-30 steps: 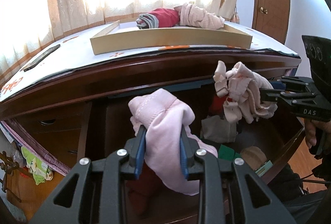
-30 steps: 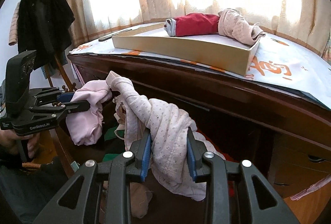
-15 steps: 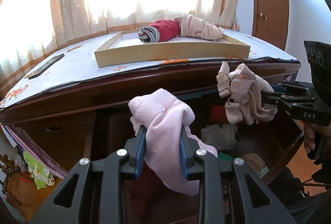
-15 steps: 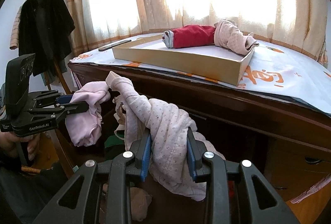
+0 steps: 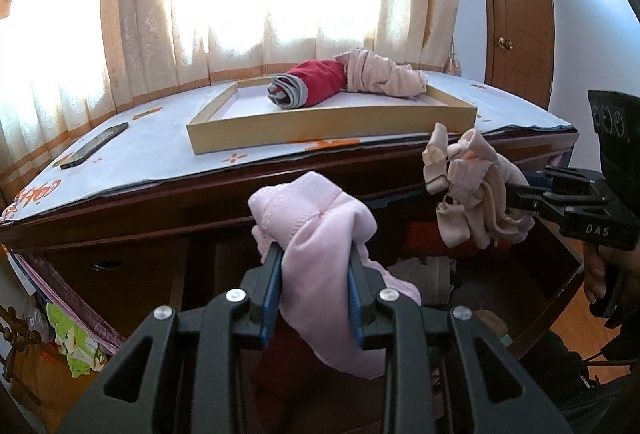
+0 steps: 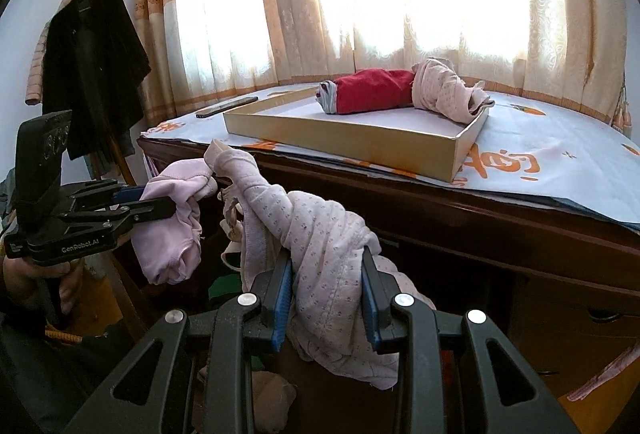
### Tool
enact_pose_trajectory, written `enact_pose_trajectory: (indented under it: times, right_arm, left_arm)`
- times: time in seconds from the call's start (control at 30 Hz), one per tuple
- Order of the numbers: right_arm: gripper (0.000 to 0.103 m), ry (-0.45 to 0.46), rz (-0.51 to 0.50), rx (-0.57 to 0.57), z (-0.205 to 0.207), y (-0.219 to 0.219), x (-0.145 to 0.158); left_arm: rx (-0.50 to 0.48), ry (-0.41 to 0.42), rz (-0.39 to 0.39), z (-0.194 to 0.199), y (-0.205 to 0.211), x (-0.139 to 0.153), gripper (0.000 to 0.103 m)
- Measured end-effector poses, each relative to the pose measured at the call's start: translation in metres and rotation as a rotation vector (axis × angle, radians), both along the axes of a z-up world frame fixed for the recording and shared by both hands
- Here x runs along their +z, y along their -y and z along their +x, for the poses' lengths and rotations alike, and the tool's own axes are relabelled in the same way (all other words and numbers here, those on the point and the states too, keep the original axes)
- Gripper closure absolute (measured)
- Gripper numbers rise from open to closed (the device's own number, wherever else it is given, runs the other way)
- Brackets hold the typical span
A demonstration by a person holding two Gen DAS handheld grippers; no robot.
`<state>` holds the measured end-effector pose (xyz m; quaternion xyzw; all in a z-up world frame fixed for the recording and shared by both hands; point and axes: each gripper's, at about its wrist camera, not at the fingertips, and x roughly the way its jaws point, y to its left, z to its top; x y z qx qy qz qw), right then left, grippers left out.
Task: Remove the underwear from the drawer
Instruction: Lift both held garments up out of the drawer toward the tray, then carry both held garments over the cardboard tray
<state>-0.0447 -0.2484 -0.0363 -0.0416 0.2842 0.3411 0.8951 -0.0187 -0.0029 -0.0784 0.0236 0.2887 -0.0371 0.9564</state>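
Both grippers tilted downward over the open drawer [image 5: 552,270], side by side. Left gripper [image 5: 314,298] clamped on pink underwear [image 5: 320,254]; right gripper [image 6: 326,298] clamped on dotted beige underwear [image 6: 320,246], both pieces lifted above the drawer. Tray [image 5: 332,131] on counter [image 5: 160,145] holds red roll [image 5: 316,83] and beige piece [image 5: 384,77]. Only right view shows black coat [image 6: 92,69]; only left view shows door [image 5: 516,5].

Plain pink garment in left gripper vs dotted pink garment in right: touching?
Cannot tell. In the right wrist view the plain pink garment overlaps the dotted pink garment's raised tip; the left wrist view shows a gap.
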Motion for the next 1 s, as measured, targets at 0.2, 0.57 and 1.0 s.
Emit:
enact_pose_trajectory:
  times: [0.2, 0.57, 1.0]
  right_arm:
    - [0.071, 0.020, 0.018, 0.004, -0.005, 0.003, 0.001]
    - [0.071, 0.036, 0.063, 0.008, -0.010, 0.007, 0.002]
    - [0.071, 0.036, 0.113, 0.020, -0.013, 0.006, 0.010]
  left_arm:
    - [0.005, 0.027, 0.001, -0.002, 0.000, 0.004, 0.076]
    - [-0.005, 0.092, 0.015, -0.010, 0.004, 0.013, 0.076]
    - [0.012, 0.168, 0.021, -0.019, 0.001, 0.027, 0.076]
